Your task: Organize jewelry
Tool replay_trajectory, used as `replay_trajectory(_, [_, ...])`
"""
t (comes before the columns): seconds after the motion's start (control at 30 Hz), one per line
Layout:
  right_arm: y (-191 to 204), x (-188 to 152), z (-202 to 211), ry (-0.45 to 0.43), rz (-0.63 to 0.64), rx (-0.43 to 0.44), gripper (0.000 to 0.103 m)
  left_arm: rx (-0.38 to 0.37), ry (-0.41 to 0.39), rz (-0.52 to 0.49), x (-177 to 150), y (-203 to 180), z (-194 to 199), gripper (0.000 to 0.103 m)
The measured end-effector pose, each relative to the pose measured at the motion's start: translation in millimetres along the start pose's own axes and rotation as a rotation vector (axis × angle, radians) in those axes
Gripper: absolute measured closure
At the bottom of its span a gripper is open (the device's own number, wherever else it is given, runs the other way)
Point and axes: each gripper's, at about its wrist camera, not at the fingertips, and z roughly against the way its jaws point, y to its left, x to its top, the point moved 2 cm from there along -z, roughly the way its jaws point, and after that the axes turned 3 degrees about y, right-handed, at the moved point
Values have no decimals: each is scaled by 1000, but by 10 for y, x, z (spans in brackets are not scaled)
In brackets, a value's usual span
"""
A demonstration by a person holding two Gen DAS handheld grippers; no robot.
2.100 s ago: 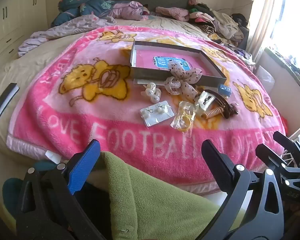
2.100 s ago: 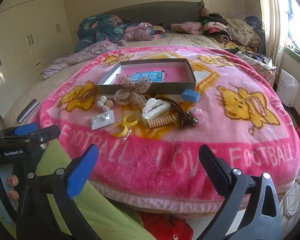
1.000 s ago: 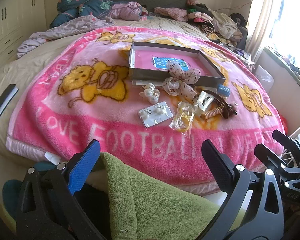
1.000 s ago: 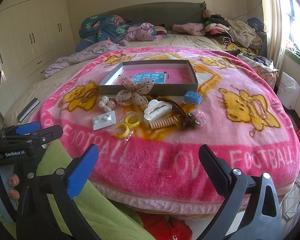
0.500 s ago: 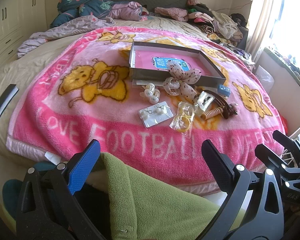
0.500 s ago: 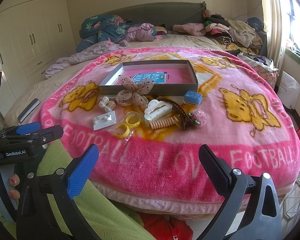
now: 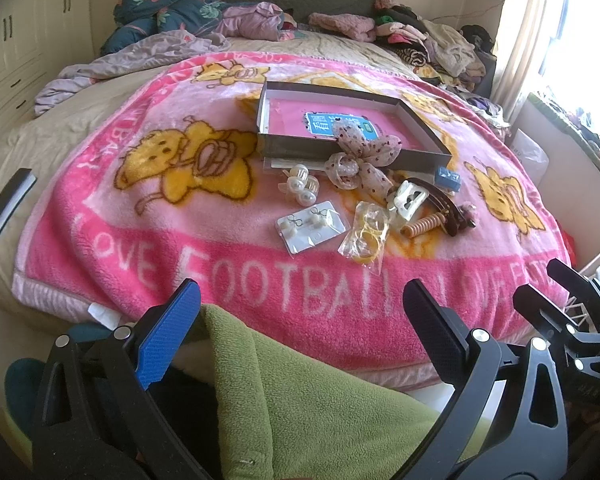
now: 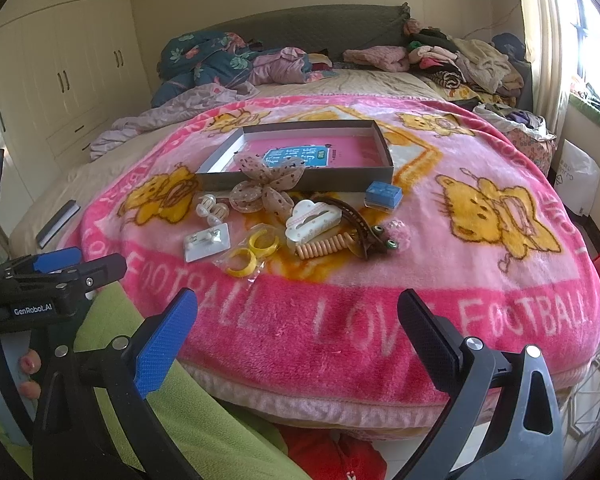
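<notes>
On the bed: your jewelry lies in a loose cluster on the pink blanket (image 8: 340,320), just near of the shallow box (image 8: 300,178).
Left gripper: your left gripper (image 7: 300,320) hangs over the near edge of the bed, jaws spread wide, nothing between them; it also shows at the left edge of the right wrist view.
Green fleece: a green fleece garment (image 7: 300,400) lies under both grippers, near you.
Far left: a dark flat object (image 8: 58,222) rests on the beige sheet, well apart from the jewelry.
Pearl clips: the pearl clips (image 8: 212,206) lie at the left end of the cluster, near the box's left corner.
Earring card: the white earring card (image 8: 206,242) sits just near of the pearl clips.
Yellow rings: the yellow rings in a clear bag (image 8: 252,252) lie just right of the card.
Bow: the dotted bow (image 8: 264,186) leans against the box's near wall, its top overlapping the rim.
White claw clip: the white claw clip (image 8: 312,220) lies right of the rings, touching the spiral hair tie (image 8: 324,248).
Brown headband: the brown headband (image 8: 360,228) arcs just right of the claw clip.
Pink pompom: the pink pompom (image 8: 398,232) sits beside the headband's end.
Blue case: the small blue case (image 8: 382,194) rests against the box's near right corner.
Box: it holds only a blue printed label on its pink floor.
Right gripper: your right gripper (image 8: 300,320) hovers at the near blanket edge, jaws wide apart and empty.
</notes>
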Motion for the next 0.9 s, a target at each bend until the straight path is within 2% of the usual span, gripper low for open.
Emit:
replay_trajectory(0.33, [-118, 66, -7, 0, -17, 1, 4, 14, -4, 12, 11, 16, -4, 8])
replay_trajectory(0.6, [-214, 160, -88, -10, -25, 3, 4, 47, -2, 40, 137, 213, -138, 8])
replay_trajectory(0.8, [-363, 266, -194, -5, -36, -6, 4, 26, 15, 34, 251, 262, -244, 8])
replay_trajectory(0.9, [-450, 329, -253, -6, -38, -12, 4, -10, 31, 26, 336, 251, -339, 8])
